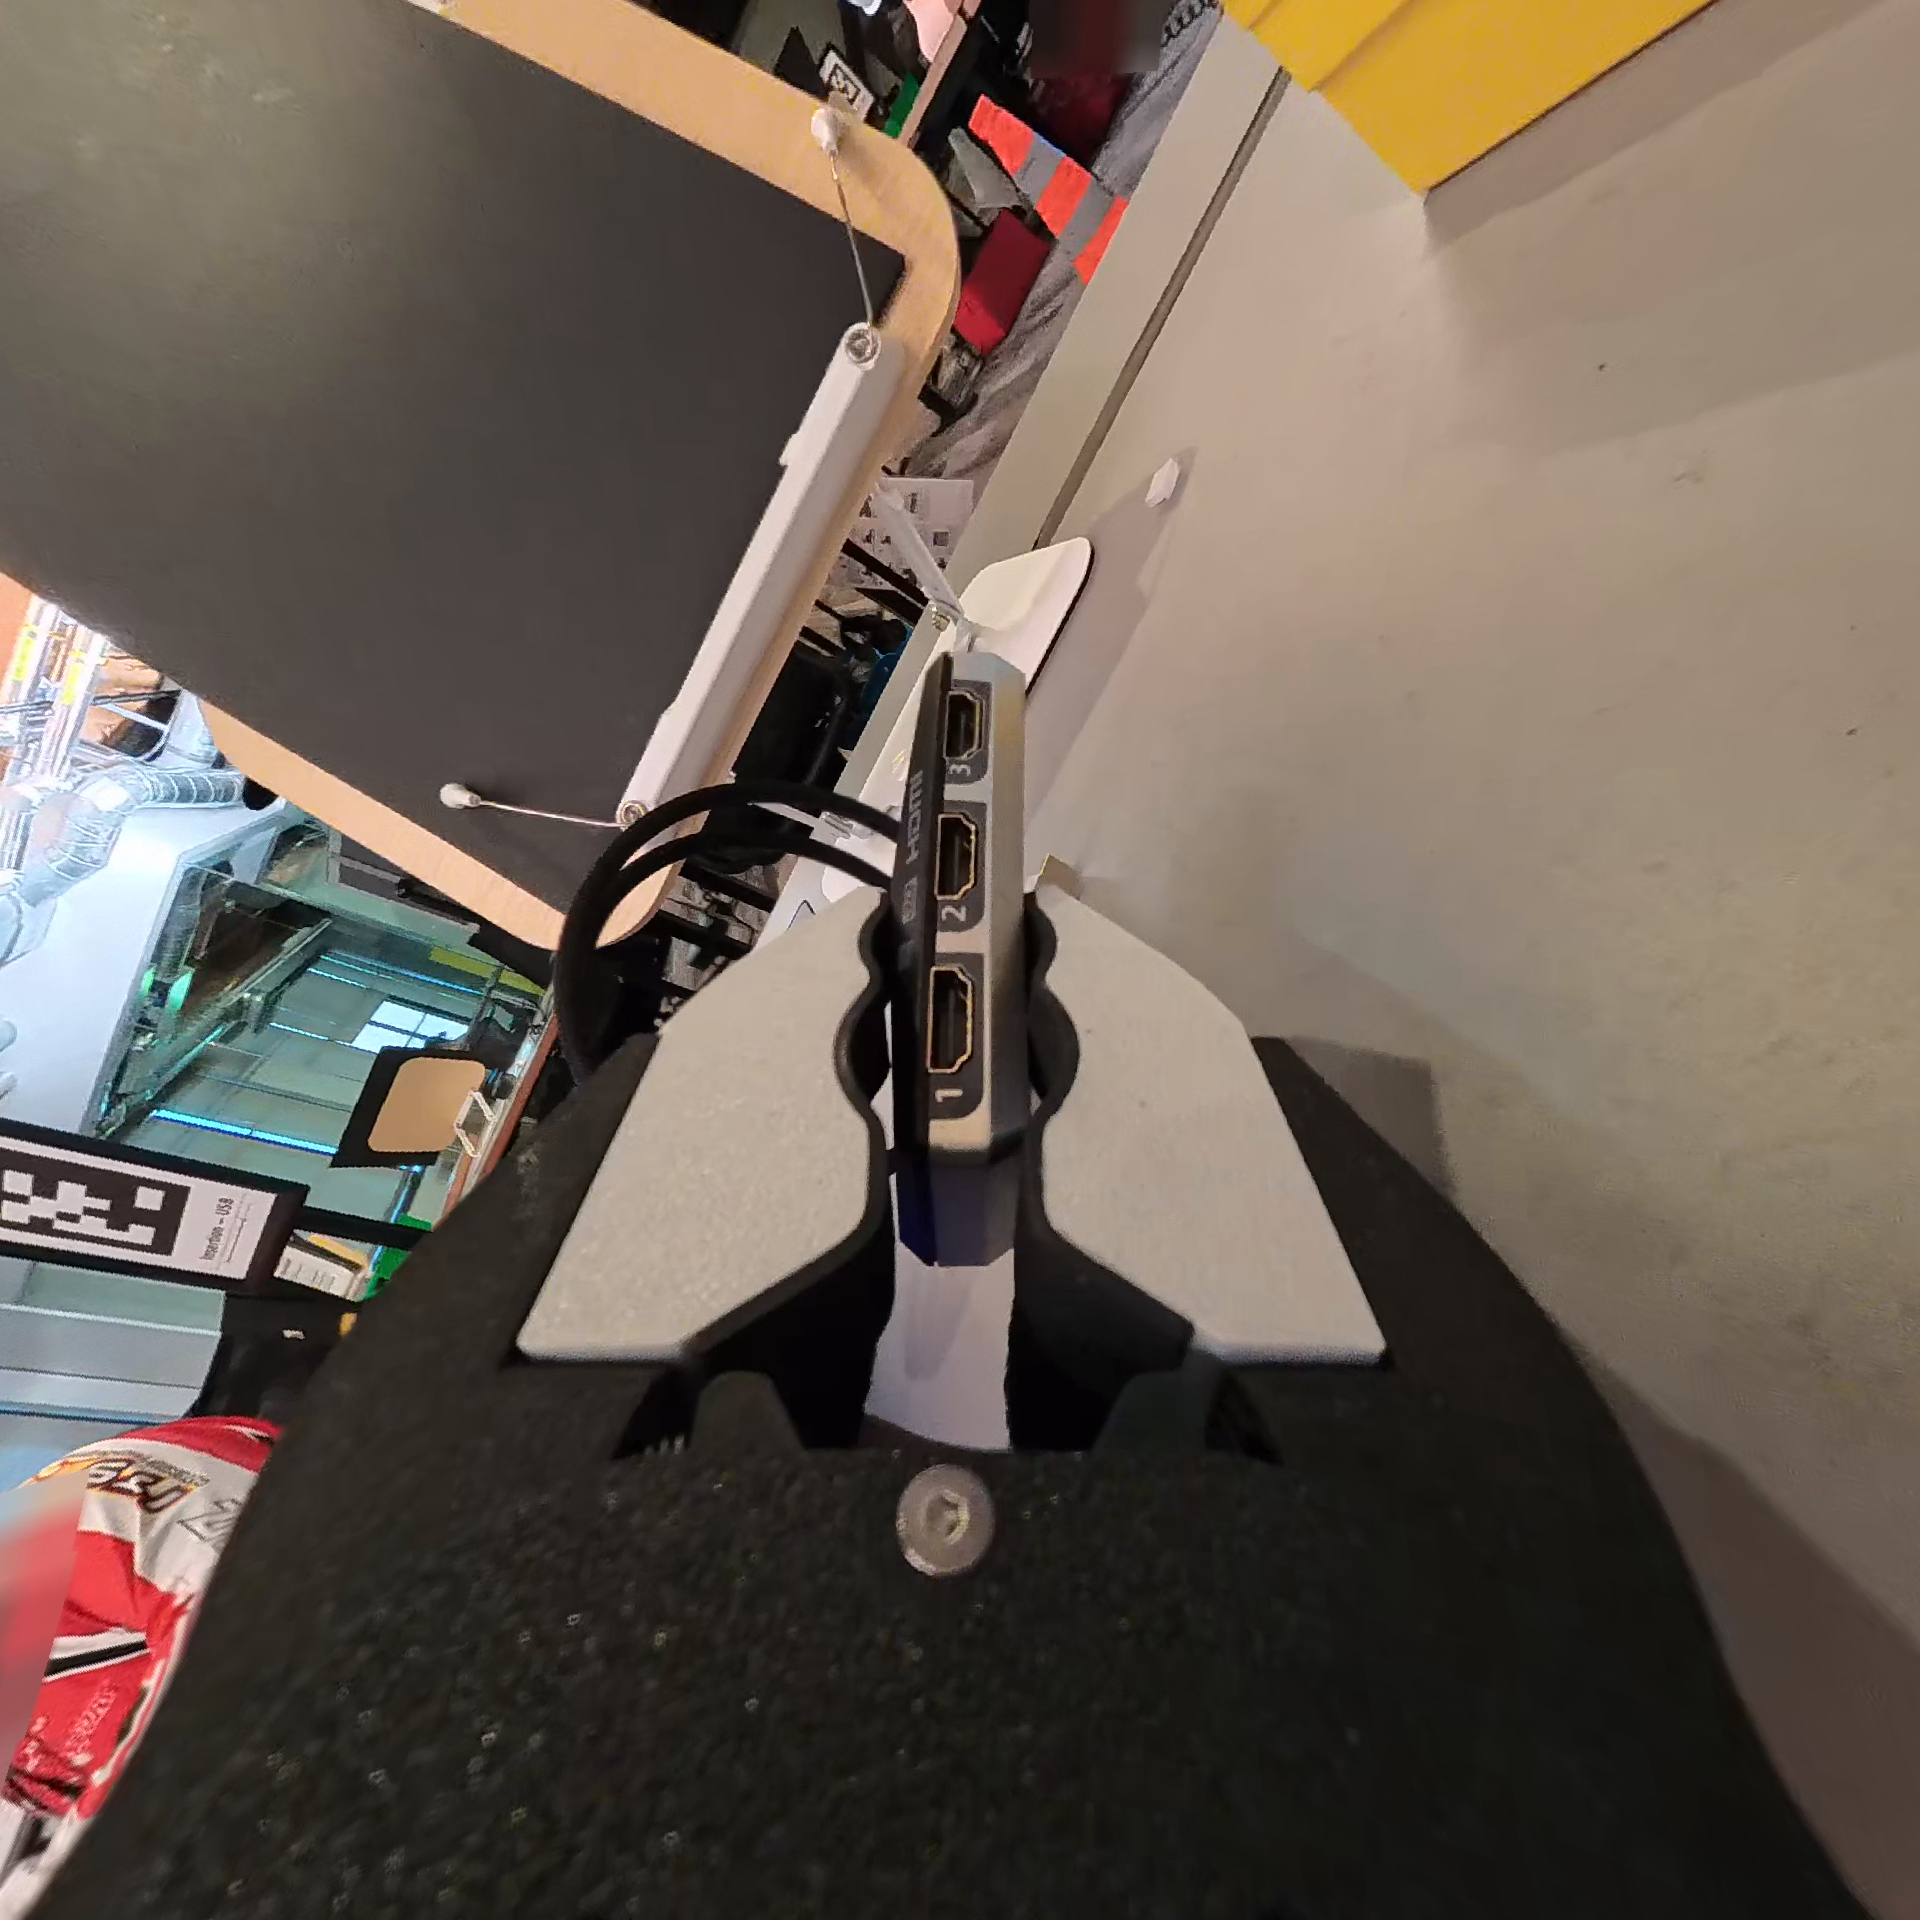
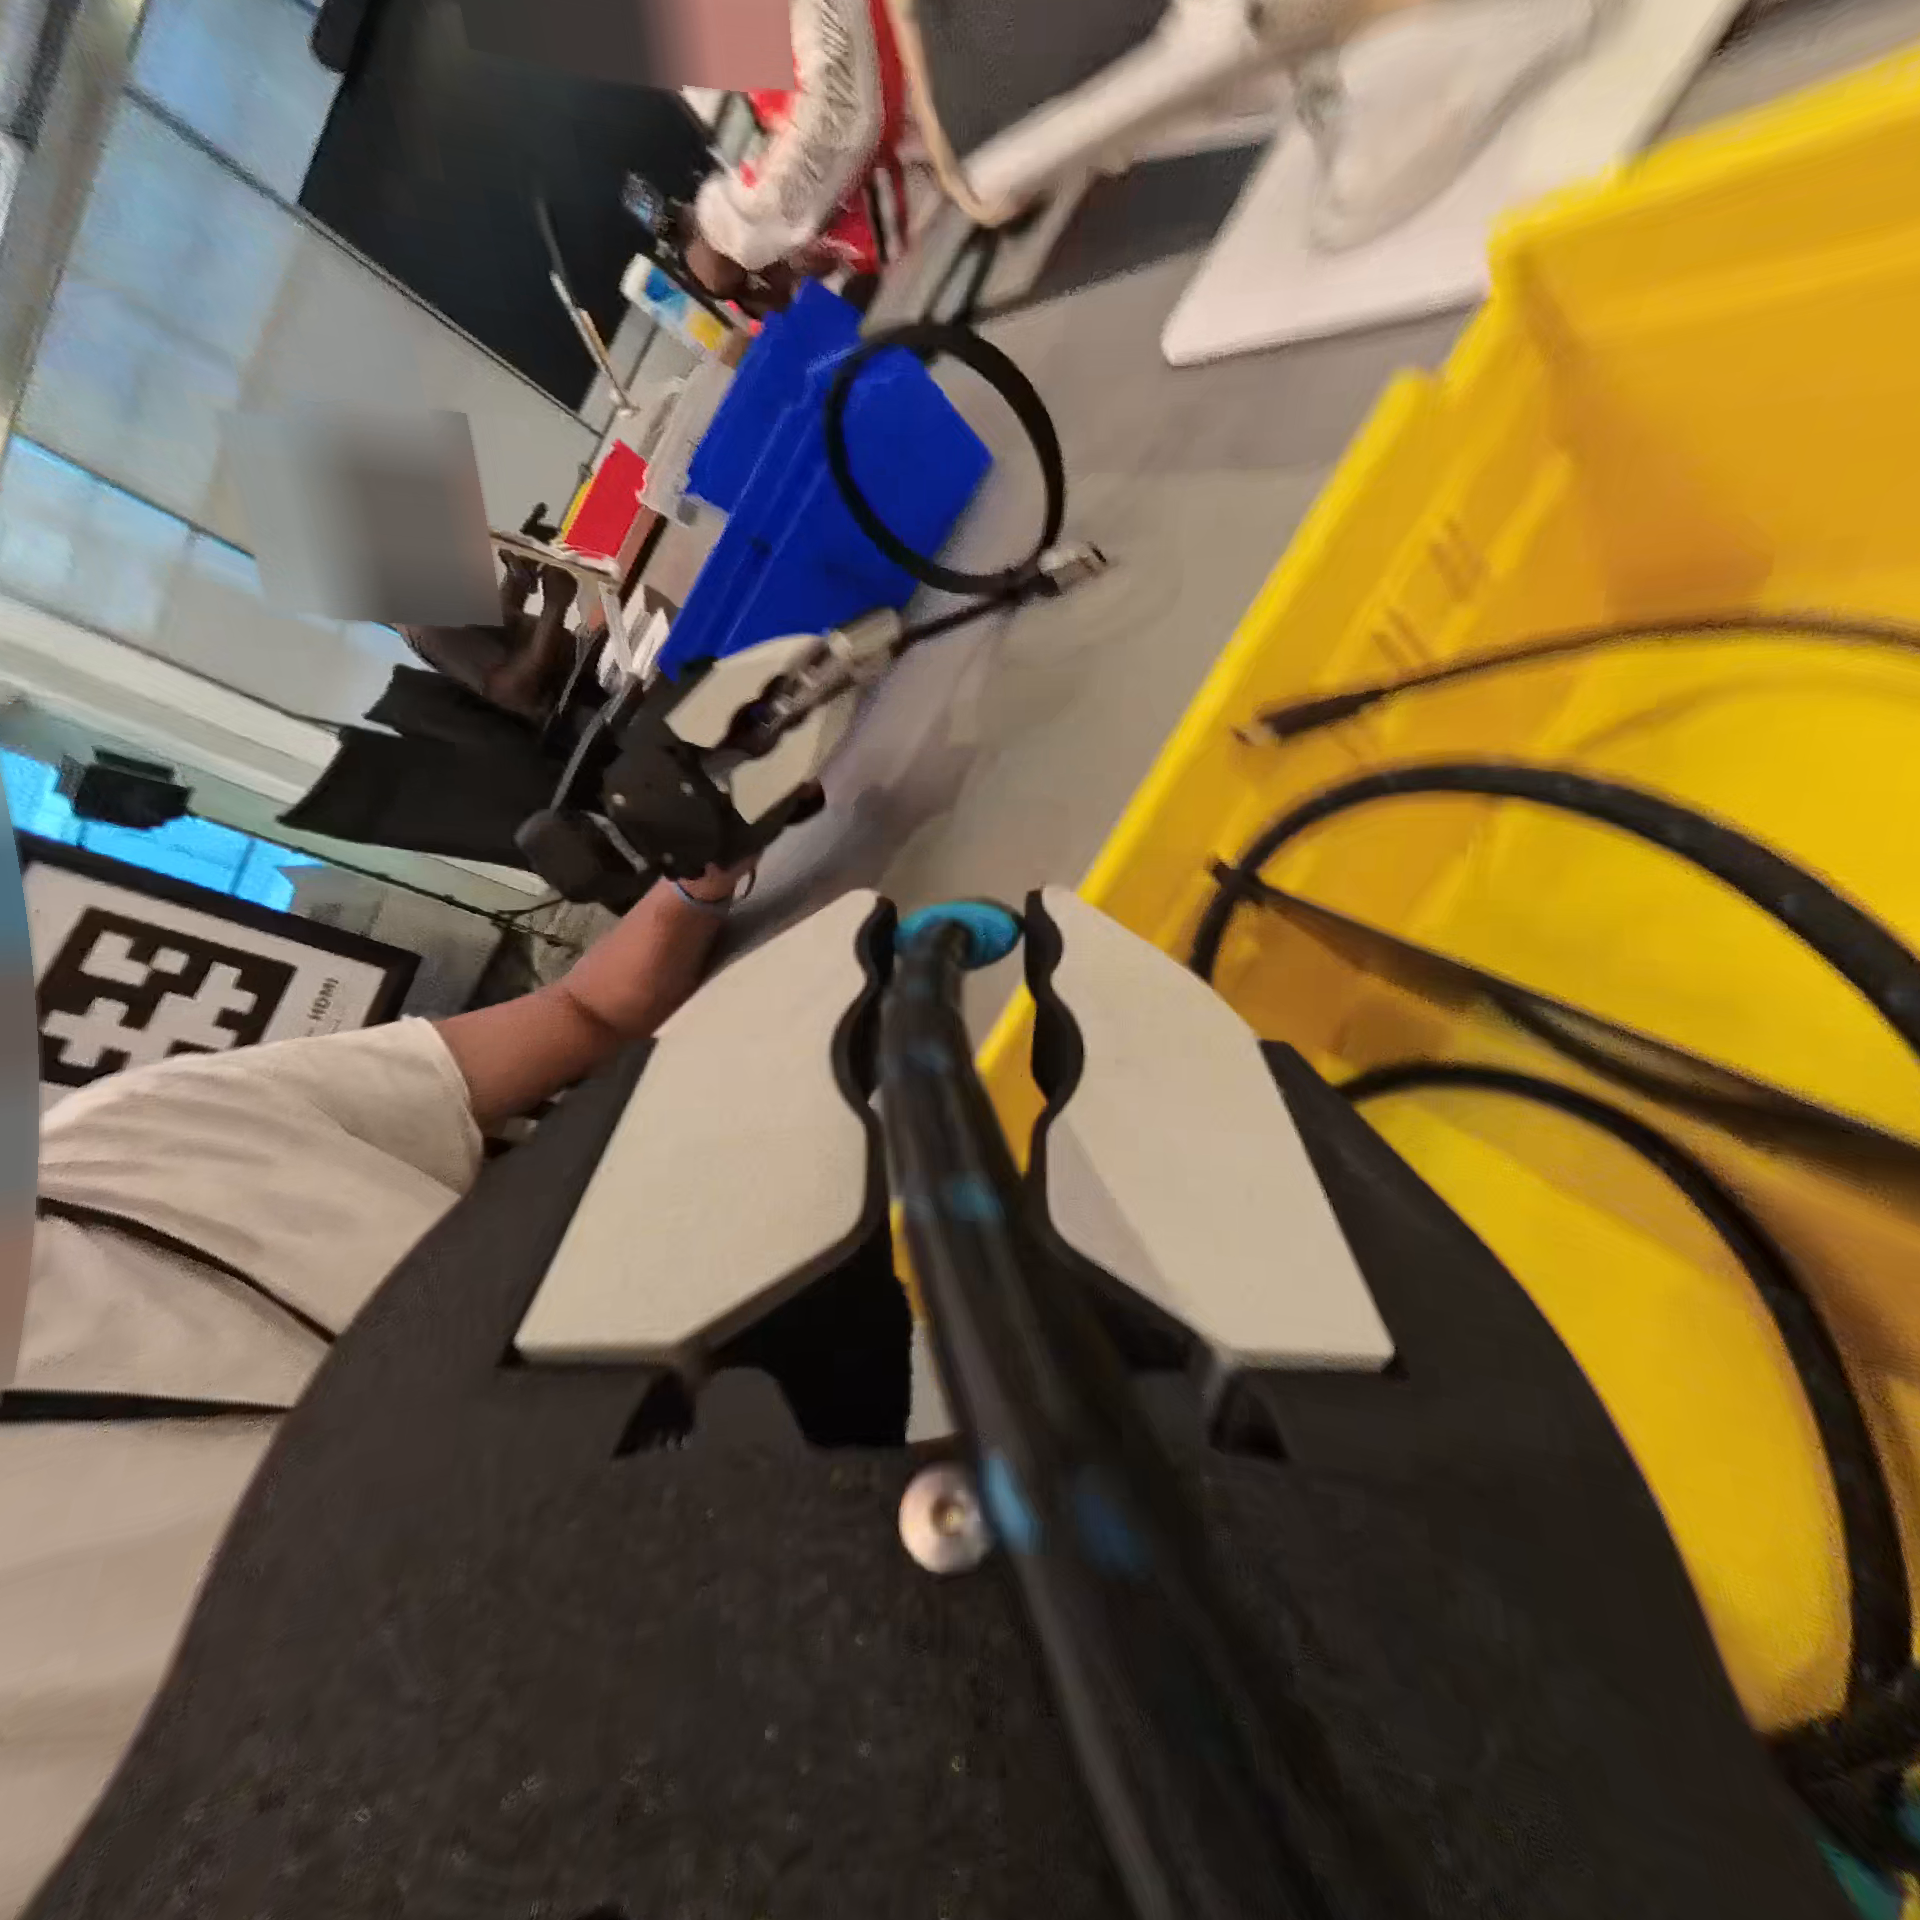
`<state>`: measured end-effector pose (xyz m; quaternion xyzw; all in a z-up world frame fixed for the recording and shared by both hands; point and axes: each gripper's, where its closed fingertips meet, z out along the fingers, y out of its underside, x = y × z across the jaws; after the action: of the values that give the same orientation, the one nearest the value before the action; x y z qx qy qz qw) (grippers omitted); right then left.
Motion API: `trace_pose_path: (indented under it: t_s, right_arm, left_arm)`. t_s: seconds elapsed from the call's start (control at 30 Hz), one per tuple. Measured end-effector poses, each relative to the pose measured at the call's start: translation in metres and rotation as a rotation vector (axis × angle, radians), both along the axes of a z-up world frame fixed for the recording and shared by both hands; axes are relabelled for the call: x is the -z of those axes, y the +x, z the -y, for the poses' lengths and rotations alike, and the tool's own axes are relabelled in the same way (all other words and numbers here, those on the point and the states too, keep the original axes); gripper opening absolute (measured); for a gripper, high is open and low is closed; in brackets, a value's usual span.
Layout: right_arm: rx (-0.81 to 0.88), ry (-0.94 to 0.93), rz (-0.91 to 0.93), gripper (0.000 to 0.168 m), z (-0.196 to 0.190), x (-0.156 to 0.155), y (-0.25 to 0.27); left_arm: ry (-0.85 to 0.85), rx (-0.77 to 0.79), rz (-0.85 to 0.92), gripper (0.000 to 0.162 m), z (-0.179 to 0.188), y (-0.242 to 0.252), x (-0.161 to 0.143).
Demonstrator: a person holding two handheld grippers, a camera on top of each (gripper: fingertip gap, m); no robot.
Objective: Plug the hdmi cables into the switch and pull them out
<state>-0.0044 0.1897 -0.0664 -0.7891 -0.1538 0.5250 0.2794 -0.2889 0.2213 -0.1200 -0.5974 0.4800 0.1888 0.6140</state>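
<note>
The left gripper (image 1: 956, 997) is clamping a grey HDMI switch (image 1: 977, 935) on edge above the table (image 1: 1507, 727), its three empty ports facing the camera, likely steadying it for insertion. The right gripper (image 2: 956, 935) is closing on a black-and-blue HDMI cable (image 2: 935, 1091) beside a yellow bin (image 2: 1558, 520) holding more cables.

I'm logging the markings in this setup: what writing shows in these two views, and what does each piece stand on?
I won't quote the writing; this is where it stands.
switch, clamped in the left gripper: white markings beside its three ports.
black-and-white marker card: small print along one edge.
red and white garment: printed lettering.
second marker card, right wrist view: small print, blurred.
</note>
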Motion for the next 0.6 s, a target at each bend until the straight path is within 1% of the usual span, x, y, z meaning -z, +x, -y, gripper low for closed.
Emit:
trace_pose_path:
  t_s: [0.03, 0.1, 0.13, 0.17, 0.2, 0.33, 0.43, 0.5, 0.57, 0.6]
  right_arm:
    - [-0.003, -0.07, 0.031, 0.024, 0.001, 0.016, 0.002]
    - [0.003, -0.198, 0.166, 0.036, 0.006, 0.052, 0.009]
    - [-0.002, -0.225, 0.219, 0.042, 0.009, 0.063, 0.011]
    - [-0.003, -0.237, 0.255, 0.044, 0.011, 0.069, 0.013]
    - [0.002, -0.239, 0.282, 0.041, 0.013, 0.072, 0.016]
    - [0.033, -0.181, 0.342, 0.038, 0.024, 0.064, 0.023]
    - [0.091, -0.016, 0.475, 0.033, 0.025, 0.048, 0.037]
    - [0.162, 0.122, 0.587, 0.035, 0.011, 0.027, 0.056]
    - [0.218, 0.272, 0.731, 0.042, -0.014, 0.007, 0.077]
    - [0.222, 0.341, 0.804, 0.048, -0.028, 0.001, 0.085]
  left_arm:
    - [0.002, 0.0, -0.002, 0.022, 0.0, 0.0, 0.0]
    - [0.0, 0.001, -0.001, 0.022, 0.0, 0.0, 0.0]
    - [-0.001, 0.0, 0.0, 0.022, 0.0, 0.0, 0.0]
    - [-0.001, 0.001, 0.001, 0.022, 0.0, 0.0, 0.0]
    - [-0.001, 0.0, 0.001, 0.022, 0.0, 0.0, 0.0]
    - [-0.001, -0.001, 0.001, 0.022, 0.0, -0.001, -0.001]
    - [0.001, 0.001, -0.006, 0.022, 0.0, 0.0, 0.0]
    - [0.005, 0.002, -0.015, 0.022, 0.001, 0.001, 0.001]
    - [0.008, 0.004, -0.026, 0.022, 0.001, 0.002, 0.002]
    - [0.011, 0.005, -0.032, 0.022, 0.002, 0.003, 0.003]
